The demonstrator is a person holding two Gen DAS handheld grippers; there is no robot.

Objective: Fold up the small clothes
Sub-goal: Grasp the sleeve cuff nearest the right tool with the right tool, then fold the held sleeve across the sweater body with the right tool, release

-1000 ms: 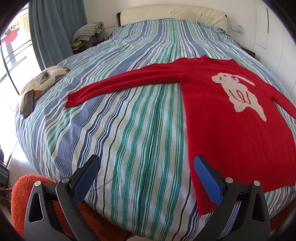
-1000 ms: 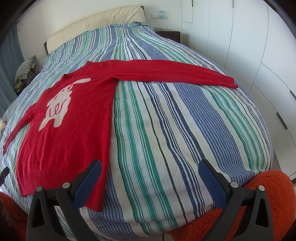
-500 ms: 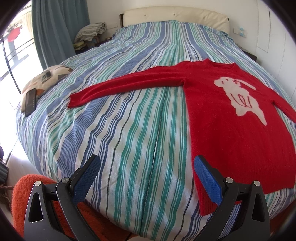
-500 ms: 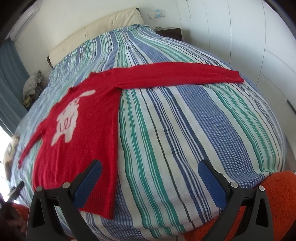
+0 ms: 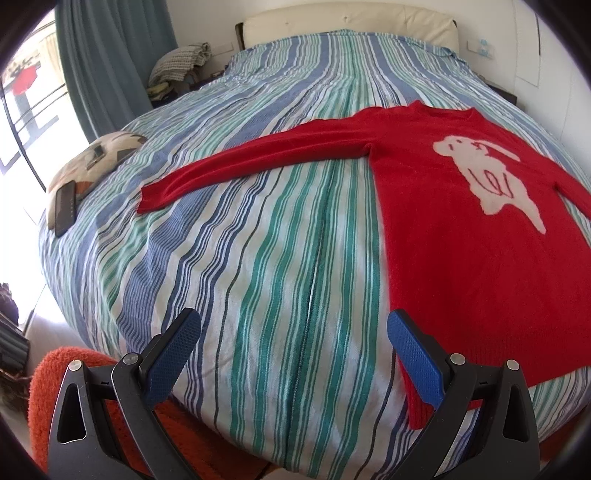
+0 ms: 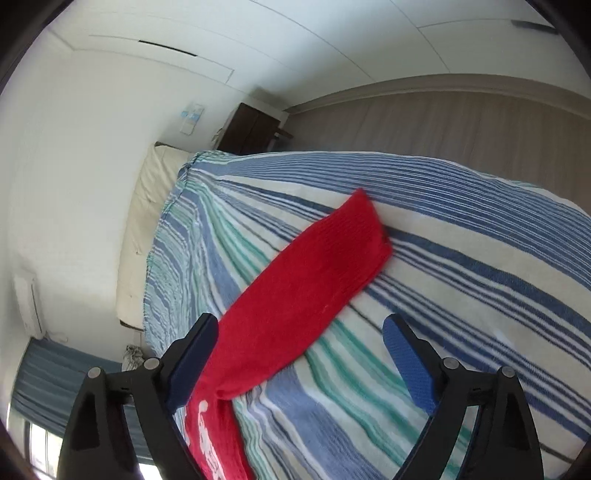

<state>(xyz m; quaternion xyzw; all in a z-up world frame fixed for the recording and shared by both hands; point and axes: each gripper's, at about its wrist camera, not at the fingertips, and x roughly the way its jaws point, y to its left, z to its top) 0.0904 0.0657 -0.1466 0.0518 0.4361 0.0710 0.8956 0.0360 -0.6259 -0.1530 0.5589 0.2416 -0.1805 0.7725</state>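
Observation:
A red sweater (image 5: 461, 251) with a pale animal figure lies flat on the striped bed (image 5: 258, 258), both sleeves spread out. Its left sleeve (image 5: 251, 162) reaches toward the bed's left side. My left gripper (image 5: 295, 347) is open and empty, low at the foot of the bed, its right finger over the sweater's bottom left corner. My right gripper (image 6: 299, 354) is open and empty, rolled sideways, just over the sweater's right sleeve (image 6: 306, 295). The sleeve's cuff lies beyond the fingers.
A patterned cushion (image 5: 96, 162) with a dark phone (image 5: 65, 208) on it lies at the bed's left edge. An orange fluffy rug (image 5: 55, 387) is below the bed's foot. A cream headboard (image 5: 351, 18) and a dark nightstand (image 6: 255, 129) stand at the far end.
My right gripper has swung to the right sleeve and rolled sideways, closing in on it. My left gripper has shifted only slightly near the bottom hem.

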